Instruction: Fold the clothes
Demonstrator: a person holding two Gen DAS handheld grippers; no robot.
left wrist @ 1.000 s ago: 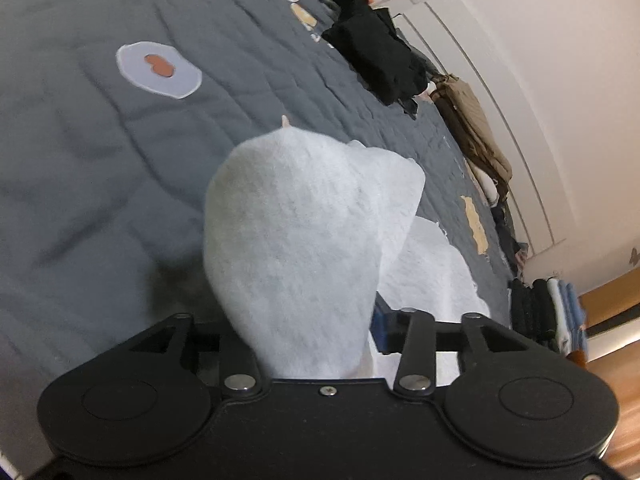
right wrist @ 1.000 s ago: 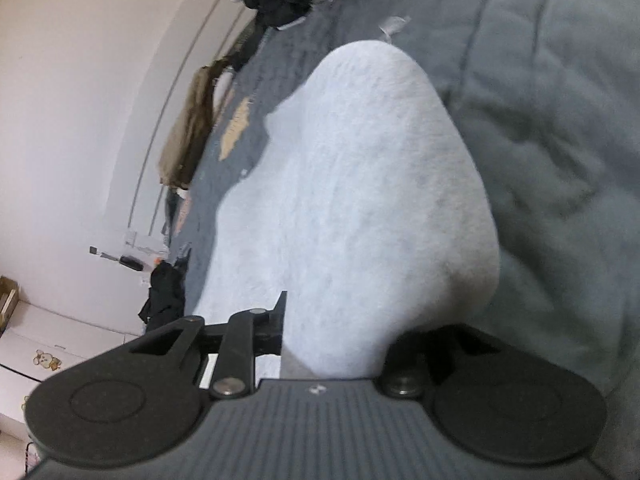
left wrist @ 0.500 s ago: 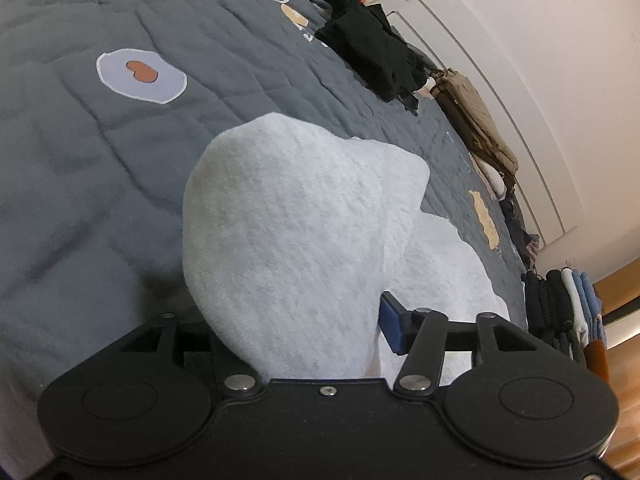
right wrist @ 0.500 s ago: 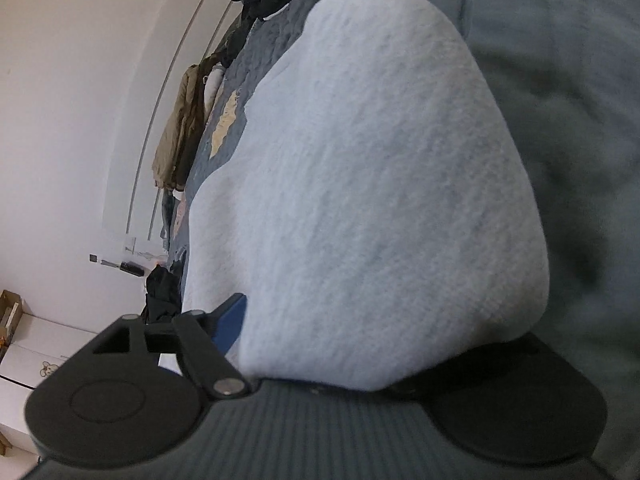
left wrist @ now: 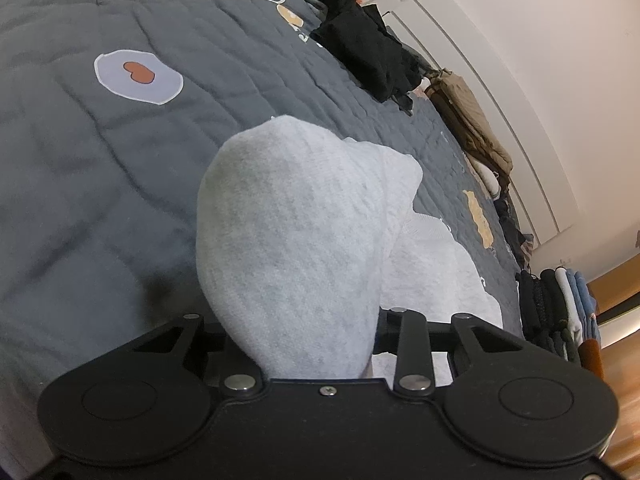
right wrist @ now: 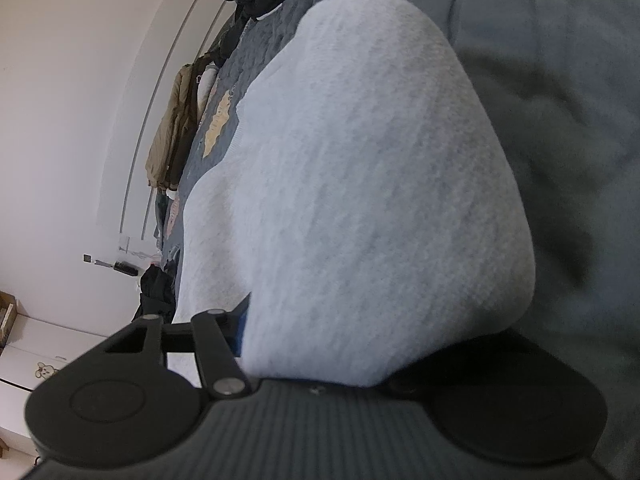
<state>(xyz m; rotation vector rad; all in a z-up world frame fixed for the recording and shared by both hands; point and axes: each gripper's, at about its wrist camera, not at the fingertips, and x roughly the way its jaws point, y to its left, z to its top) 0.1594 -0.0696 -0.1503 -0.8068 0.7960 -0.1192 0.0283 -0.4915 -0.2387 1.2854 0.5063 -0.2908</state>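
A light grey knit garment (left wrist: 296, 240) is held over a dark grey quilted bed (left wrist: 100, 168). My left gripper (left wrist: 308, 344) is shut on a bunched fold of it; the cloth bulges up over the fingers and hides them. The rest of the garment (left wrist: 436, 268) lies on the bed to the right. My right gripper (right wrist: 320, 360) is shut on another part of the same grey garment (right wrist: 360, 184), which fills most of the right wrist view and hides the fingertips.
A black clothes heap (left wrist: 368, 56) and a tan garment (left wrist: 472, 124) lie along the bed's far edge by the white wall. A stack of folded clothes (left wrist: 560, 312) sits at the right. A white egg patch (left wrist: 138, 77) marks the quilt.
Both grippers stay shut on the garment. The right gripper has drawn in toward the cloth, which now fills more of its view. The left view has shifted slightly over the bed.
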